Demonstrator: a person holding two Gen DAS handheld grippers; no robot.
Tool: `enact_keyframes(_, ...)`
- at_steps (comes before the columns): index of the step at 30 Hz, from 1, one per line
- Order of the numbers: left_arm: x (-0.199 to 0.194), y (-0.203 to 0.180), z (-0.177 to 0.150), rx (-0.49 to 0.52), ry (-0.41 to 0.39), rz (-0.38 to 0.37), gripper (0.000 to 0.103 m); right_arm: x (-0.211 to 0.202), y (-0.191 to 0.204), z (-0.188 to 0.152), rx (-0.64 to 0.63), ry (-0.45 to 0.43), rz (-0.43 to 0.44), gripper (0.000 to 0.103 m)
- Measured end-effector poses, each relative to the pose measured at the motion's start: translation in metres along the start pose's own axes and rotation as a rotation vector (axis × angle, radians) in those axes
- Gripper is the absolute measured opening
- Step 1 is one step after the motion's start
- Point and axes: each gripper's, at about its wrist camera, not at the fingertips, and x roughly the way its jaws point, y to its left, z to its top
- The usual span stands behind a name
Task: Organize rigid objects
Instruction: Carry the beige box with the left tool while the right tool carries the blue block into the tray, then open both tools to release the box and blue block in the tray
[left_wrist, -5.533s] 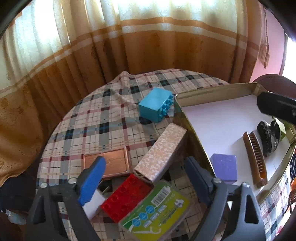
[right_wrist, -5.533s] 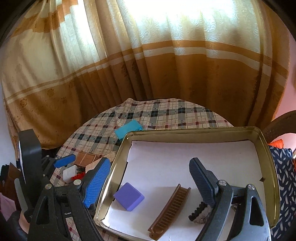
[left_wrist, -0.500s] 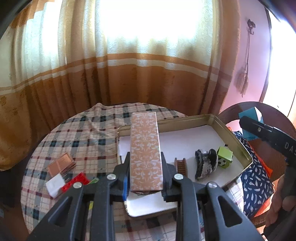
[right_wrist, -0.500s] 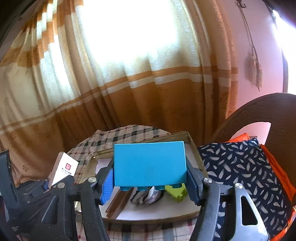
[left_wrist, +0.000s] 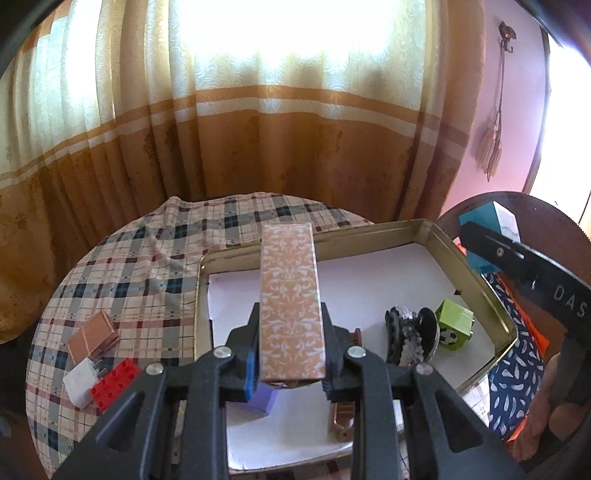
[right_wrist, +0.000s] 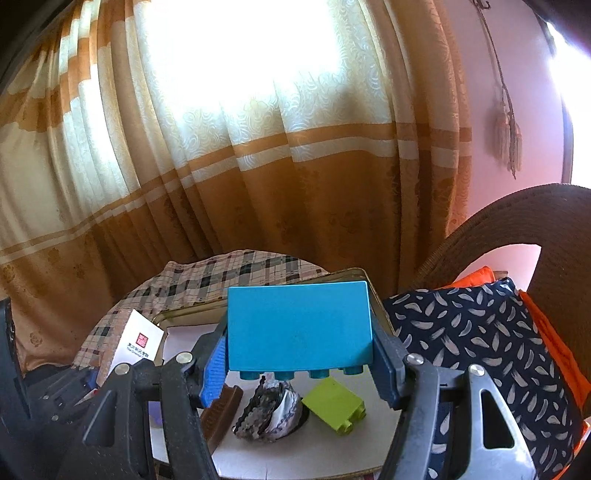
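My left gripper is shut on a long patterned brown box, held above the near left part of the metal tray. My right gripper is shut on a big blue toy brick, studs down, over the tray's right side. In the tray lie a green brick, a black hair clip, a brown comb and a purple block. The right gripper with its blue brick shows at the right of the left wrist view.
On the plaid tablecloth left of the tray sit a copper case, a white block and a red brick. A cushioned wicker chair stands right of the table. Curtains hang behind.
Since several seconds ago each gripper has picked up its object from the table. In the last half second both have drifted slightly across over the tray, still gripping.
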Motion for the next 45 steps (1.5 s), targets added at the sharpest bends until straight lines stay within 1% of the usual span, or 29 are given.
enact_keyframes(6,0.013,-0.007,0.006,0.015,0.019,0.024,0.025,0.011,-0.002,0.006,-0.001,0.016,-0.011,0.067)
enact_keyframes(9,0.022,-0.01,0.009,0.019,0.042,0.037,0.025,0.019,-0.002,0.006,-0.006,0.029,-0.014,0.067)
enact_keyframes(12,0.033,-0.012,0.011,0.019,0.071,0.044,0.025,0.028,-0.003,0.007,-0.009,0.047,-0.02,0.067)
enact_keyframes(20,0.05,-0.015,0.013,0.019,0.113,0.052,0.024,0.05,-0.009,0.009,0.009,0.113,-0.044,0.067)
enact_keyframes(28,0.064,-0.017,0.014,0.013,0.157,0.063,0.024,0.067,-0.011,0.006,0.01,0.165,-0.038,0.067)
enact_keyframes(38,0.081,-0.012,0.01,-0.006,0.213,0.079,0.024,0.076,-0.014,0.004,0.02,0.193,-0.045,0.067)
enact_keyframes(42,0.083,-0.011,0.009,-0.008,0.223,0.082,0.025,0.08,-0.012,0.003,0.019,0.209,-0.023,0.067)
enact_keyframes(44,0.082,-0.011,0.01,-0.008,0.222,0.083,0.026,0.082,-0.011,0.002,0.025,0.209,-0.015,0.068)
enact_keyframes(45,0.08,-0.011,0.01,-0.012,0.214,0.08,0.038,0.081,-0.012,0.002,0.03,0.206,-0.021,0.07)
